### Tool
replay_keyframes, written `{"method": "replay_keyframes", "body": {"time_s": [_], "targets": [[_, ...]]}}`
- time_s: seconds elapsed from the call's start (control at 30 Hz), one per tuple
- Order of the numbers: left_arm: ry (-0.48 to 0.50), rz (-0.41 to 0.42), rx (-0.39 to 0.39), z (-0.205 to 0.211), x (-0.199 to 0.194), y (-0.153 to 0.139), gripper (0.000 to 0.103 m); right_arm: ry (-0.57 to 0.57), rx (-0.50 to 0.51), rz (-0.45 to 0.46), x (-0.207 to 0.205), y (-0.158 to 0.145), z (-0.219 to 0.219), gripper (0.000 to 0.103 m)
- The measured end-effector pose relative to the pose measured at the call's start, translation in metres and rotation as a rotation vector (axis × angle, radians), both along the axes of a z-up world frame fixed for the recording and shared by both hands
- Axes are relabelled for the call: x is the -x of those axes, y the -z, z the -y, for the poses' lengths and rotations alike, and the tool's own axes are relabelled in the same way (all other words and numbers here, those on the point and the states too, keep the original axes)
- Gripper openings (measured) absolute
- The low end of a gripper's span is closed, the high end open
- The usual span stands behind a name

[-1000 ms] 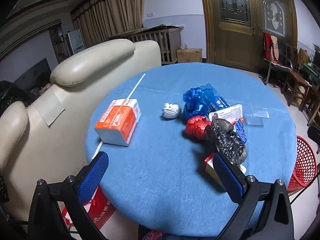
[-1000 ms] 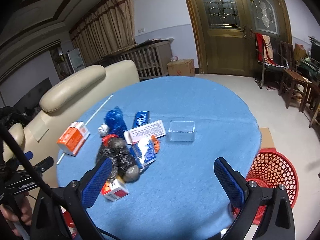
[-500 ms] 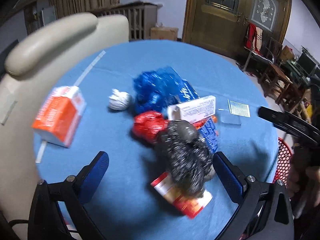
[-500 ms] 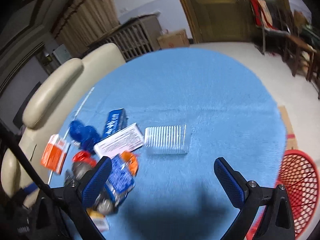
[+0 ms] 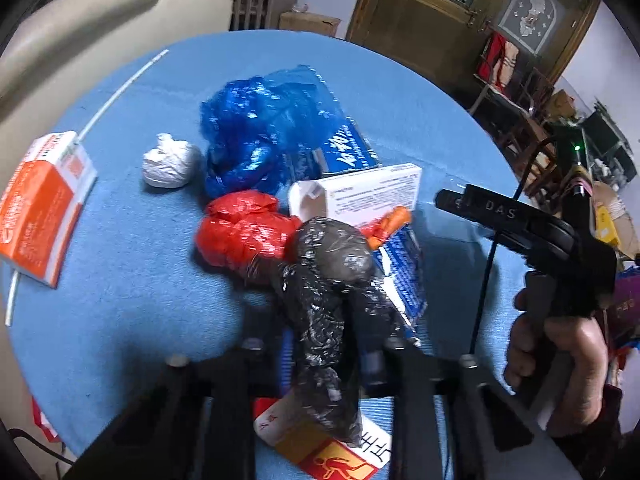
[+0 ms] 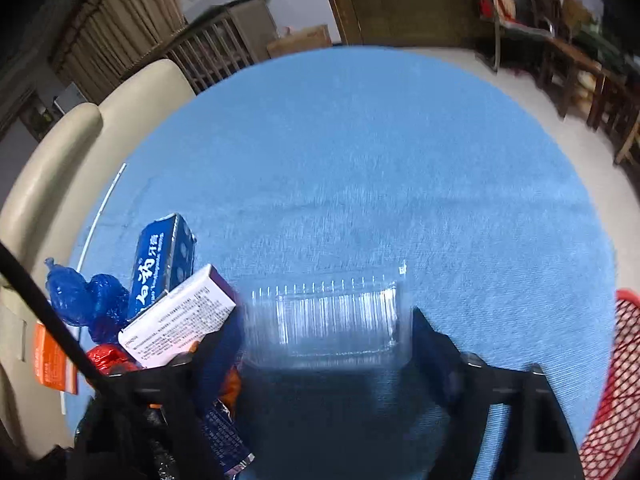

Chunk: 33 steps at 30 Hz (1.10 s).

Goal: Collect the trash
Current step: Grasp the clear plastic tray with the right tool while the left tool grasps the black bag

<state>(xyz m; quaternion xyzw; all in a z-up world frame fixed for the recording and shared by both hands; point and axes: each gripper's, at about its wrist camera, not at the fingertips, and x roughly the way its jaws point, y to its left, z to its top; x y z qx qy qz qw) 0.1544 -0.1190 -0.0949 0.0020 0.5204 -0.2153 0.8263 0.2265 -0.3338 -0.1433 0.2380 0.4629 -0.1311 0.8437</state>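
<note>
Nearest the left wrist camera, the left gripper [image 5: 326, 354] has shut onto the black crumpled plastic bag [image 5: 326, 300]; a second ago its jaws stood wide above the table, well short of the pile, so the first piece of trash now looks secured and ready to lift. The bag lies on a red-and-yellow carton [image 5: 320, 444] and leans against a red crumpled bag [image 5: 240, 228], with a white medicine box [image 5: 368, 192] and a blue crumpled bag [image 5: 260, 132] behind, a white paper wad [image 5: 168, 160] to their left and an orange tissue pack [image 5: 36, 208] farther left on the blue table [image 5: 132, 308]. The right gripper [image 6: 326, 344] has also dropped from a wide hover and is closing, its fingers [image 6: 430, 344] flanking the clear plastic clamshell container [image 6: 326, 318], which sits between them; whether the pads press yet is hard to tell through the blur, so I judge that grasp unfinished. Both grippers pitch steeply down at the tabletop. In the left view, the person's right hand [image 5: 560, 356] wraps the other tool's handle, beside the pile. The red mesh basket [image 6: 612, 392], likely the drop point, stands off the table's right edge.
</note>
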Motion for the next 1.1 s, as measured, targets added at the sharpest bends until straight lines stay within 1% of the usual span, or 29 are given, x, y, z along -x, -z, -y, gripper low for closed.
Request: {"method": "replay_keyframes", "body": {"time_s": [0.07, 0.2, 0.3, 0.5, 0.57, 0.63, 0.67, 0.7, 0.73, 0.77, 0.8, 0.87, 0.93, 0.97, 1.0, 1.03, 1.07, 1.1], "targets": [[0.008, 0.000, 0.009, 0.001, 0.001, 0.000, 0.011, 0.003, -0.007, 0.018, 0.005, -0.001, 0.002, 0.077], [0.017, 0.009, 0.026, -0.005, 0.004, -0.004, 0.008, 0.003, -0.049, 0.059, 0.020, -0.006, 0.007, 0.076], [0.008, 0.021, 0.042, -0.014, 0.007, -0.012, 0.007, 0.003, -0.053, 0.086, 0.045, -0.014, 0.010, 0.076], [-0.013, 0.065, 0.069, -0.029, 0.015, -0.032, 0.006, 0.023, -0.098, 0.147, 0.088, -0.030, 0.015, 0.076], [-0.025, 0.085, 0.057, -0.031, 0.016, -0.037, 0.006, 0.020, -0.099, 0.170, 0.102, -0.036, 0.014, 0.076], [-0.040, 0.059, 0.060, -0.031, 0.014, -0.035, 0.006, 0.019, -0.097, 0.183, 0.117, -0.045, 0.014, 0.076], [-0.038, 0.024, 0.074, -0.030, 0.011, -0.031, 0.012, 0.021, -0.099, 0.192, 0.121, -0.048, 0.013, 0.076], [-0.039, -0.001, 0.072, -0.027, 0.009, -0.027, 0.030, 0.021, -0.097, 0.195, 0.127, -0.050, 0.014, 0.076], [-0.042, -0.024, 0.063, -0.024, 0.007, -0.021, 0.043, 0.021, -0.099, 0.201, 0.131, -0.052, 0.014, 0.076], [-0.045, -0.028, 0.052, -0.020, 0.007, -0.018, 0.067, 0.021, -0.100, 0.207, 0.135, -0.054, 0.013, 0.076], [-0.050, -0.015, 0.034, -0.016, 0.007, -0.013, 0.070, 0.020, -0.096, 0.209, 0.140, -0.055, 0.015, 0.077], [-0.034, 0.010, -0.010, -0.003, 0.010, -0.007, 0.070, 0.019, -0.081, 0.206, 0.151, -0.057, 0.017, 0.077], [0.002, 0.007, -0.052, 0.014, 0.007, 0.003, 0.070, 0.024, -0.086, 0.205, 0.159, -0.056, 0.021, 0.077], [0.005, -0.001, -0.068, 0.017, 0.006, 0.008, 0.069, 0.029, -0.092, 0.206, 0.163, -0.055, 0.022, 0.077], [0.001, -0.012, -0.078, 0.021, 0.004, 0.014, 0.054, 0.032, -0.091, 0.204, 0.167, -0.054, 0.025, 0.077], [0.006, -0.026, -0.063, 0.023, 0.003, 0.017, 0.044, 0.038, -0.091, 0.207, 0.172, -0.053, 0.027, 0.077], [0.008, -0.029, -0.063, 0.024, 0.004, 0.018, 0.042, 0.042, -0.091, 0.209, 0.176, -0.054, 0.029, 0.077], [0.003, -0.012, -0.067, 0.025, 0.005, 0.017, 0.042, 0.045, -0.089, 0.212, 0.182, -0.054, 0.032, 0.077]]}}
